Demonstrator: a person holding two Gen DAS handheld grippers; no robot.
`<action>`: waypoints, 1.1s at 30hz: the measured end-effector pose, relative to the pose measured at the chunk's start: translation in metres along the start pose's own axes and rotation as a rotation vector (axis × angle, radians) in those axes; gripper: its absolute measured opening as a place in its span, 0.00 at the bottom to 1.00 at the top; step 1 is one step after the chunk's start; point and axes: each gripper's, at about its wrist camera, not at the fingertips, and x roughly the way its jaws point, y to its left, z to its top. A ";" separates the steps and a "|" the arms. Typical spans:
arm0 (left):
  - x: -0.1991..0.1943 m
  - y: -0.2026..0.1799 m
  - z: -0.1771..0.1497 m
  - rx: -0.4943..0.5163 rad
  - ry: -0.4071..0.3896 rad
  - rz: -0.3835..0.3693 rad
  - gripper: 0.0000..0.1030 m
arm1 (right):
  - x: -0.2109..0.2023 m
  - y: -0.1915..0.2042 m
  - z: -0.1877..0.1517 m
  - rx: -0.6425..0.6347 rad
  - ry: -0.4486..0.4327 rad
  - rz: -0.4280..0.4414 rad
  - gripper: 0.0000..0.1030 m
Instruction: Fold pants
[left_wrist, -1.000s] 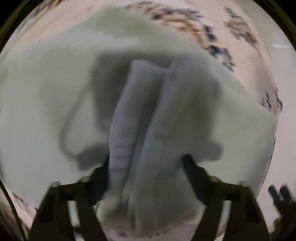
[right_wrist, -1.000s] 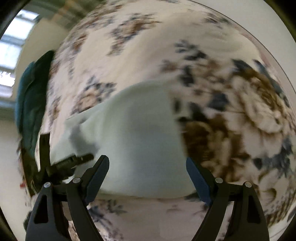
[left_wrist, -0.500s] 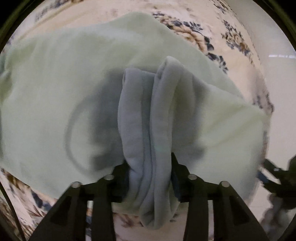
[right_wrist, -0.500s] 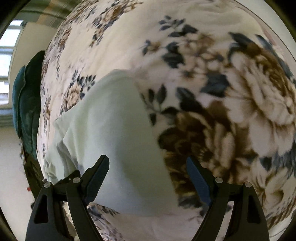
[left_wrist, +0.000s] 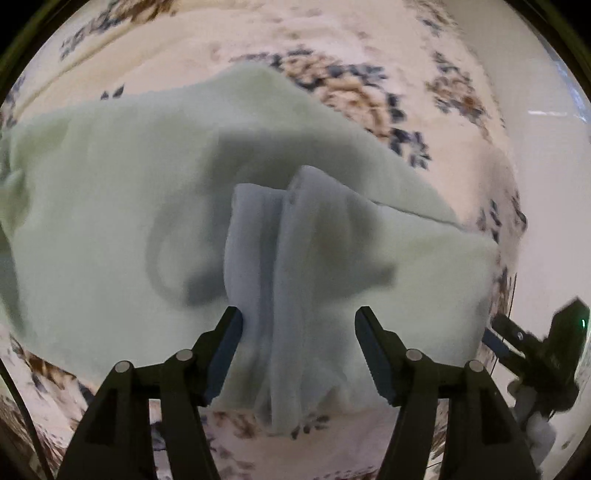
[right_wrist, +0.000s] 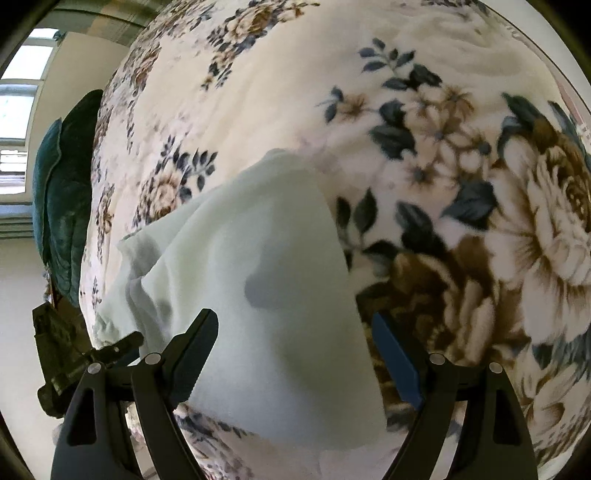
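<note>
Now, left gripper (left_wrist: 298, 332): jaws apart, bunched pants (left_wrist: 110, 206) between them
Right gripper (right_wrist: 295, 343): open over pants
Bedspread (right_wrist: 461, 155): floral

The left wrist view is taken from just behind the left gripper (left_wrist: 299, 354), looking forward and down along its fingers at close range onto the pants (left_wrist: 110, 206), which fill most of the frame. The right wrist view is taken likewise from behind the right gripper (right_wrist: 295, 354), close above the blanket (right_wrist: 461, 184). The pants (right_wrist: 266, 295) and blanket (left_wrist: 369, 48) are shared by both views, and each gripper is seen at the edge of the other's view.
</note>
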 end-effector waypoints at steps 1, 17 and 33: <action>-0.008 0.000 -0.007 -0.008 -0.021 -0.017 0.60 | -0.001 -0.001 -0.002 0.000 0.000 0.000 0.85; 0.027 0.024 -0.043 -0.077 -0.030 -0.017 0.21 | 0.007 -0.026 -0.025 0.062 0.038 0.017 0.85; 0.016 0.037 -0.063 -0.046 -0.031 -0.017 0.17 | 0.009 -0.016 -0.032 0.037 0.050 0.018 0.85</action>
